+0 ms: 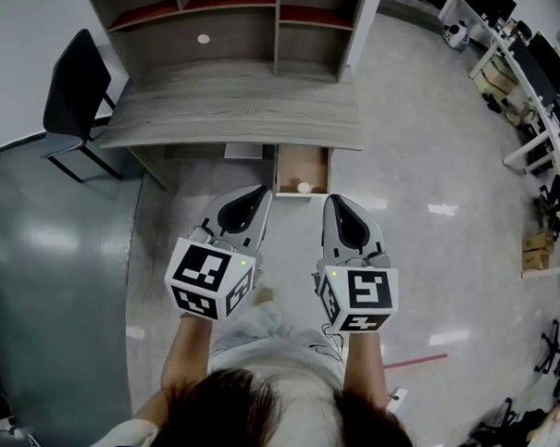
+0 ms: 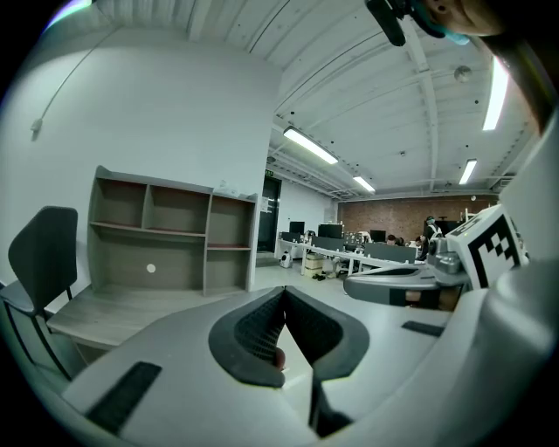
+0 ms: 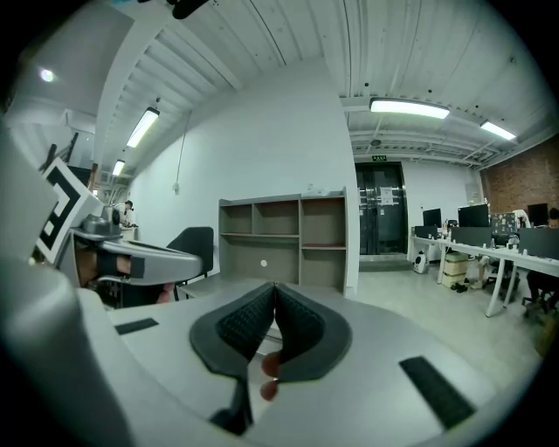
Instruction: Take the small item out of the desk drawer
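The grey wooden desk (image 1: 229, 109) has one small drawer (image 1: 280, 172) pulled open under its front edge. A small pale round item (image 1: 304, 187) lies at the front of that drawer. My left gripper (image 1: 262, 191) hovers just left of the drawer front, jaws shut with nothing between them; its tips (image 2: 284, 290) meet in the left gripper view. My right gripper (image 1: 329, 202) hangs just right of the drawer, also shut and empty, tips (image 3: 275, 285) together. Both are above the floor, short of the drawer.
A shelf hutch (image 1: 224, 21) stands on the desk's back. A black chair (image 1: 73, 88) sits at the desk's left end. Office tables (image 1: 537, 72) and cardboard boxes (image 1: 538, 248) line the right side. The person's feet and legs are below the grippers.
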Available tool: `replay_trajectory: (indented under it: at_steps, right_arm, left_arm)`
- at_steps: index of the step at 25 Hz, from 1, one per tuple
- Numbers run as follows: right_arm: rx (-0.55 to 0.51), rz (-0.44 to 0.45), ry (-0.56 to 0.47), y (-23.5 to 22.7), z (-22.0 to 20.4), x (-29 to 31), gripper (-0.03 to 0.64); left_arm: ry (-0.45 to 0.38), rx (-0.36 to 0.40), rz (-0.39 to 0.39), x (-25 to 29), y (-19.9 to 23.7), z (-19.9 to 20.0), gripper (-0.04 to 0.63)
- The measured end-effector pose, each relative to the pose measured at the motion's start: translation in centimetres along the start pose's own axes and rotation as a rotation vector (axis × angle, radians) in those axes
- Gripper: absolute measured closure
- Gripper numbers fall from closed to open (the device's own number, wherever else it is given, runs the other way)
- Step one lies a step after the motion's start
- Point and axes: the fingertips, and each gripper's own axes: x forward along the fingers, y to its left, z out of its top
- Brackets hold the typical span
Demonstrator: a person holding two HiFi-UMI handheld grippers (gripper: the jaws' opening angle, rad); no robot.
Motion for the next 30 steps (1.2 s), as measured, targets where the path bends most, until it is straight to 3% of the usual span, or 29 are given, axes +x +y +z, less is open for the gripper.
replay_trajectory:
  at_steps: [15,30]
  right_arm:
    - [-0.004,-0.074,0.122,-1.7,-3.6,7.1,0.588]
    - [-0.083,-0.013,0.291,-5.3,-11.1,17.5,0.586]
  left_arm:
    - [0.003,-0.035,-0.032,4.2,5.1,-1.7,0.580]
    - [0.029,-0.067,0.013,13.7,9.8,-4.7,0.580]
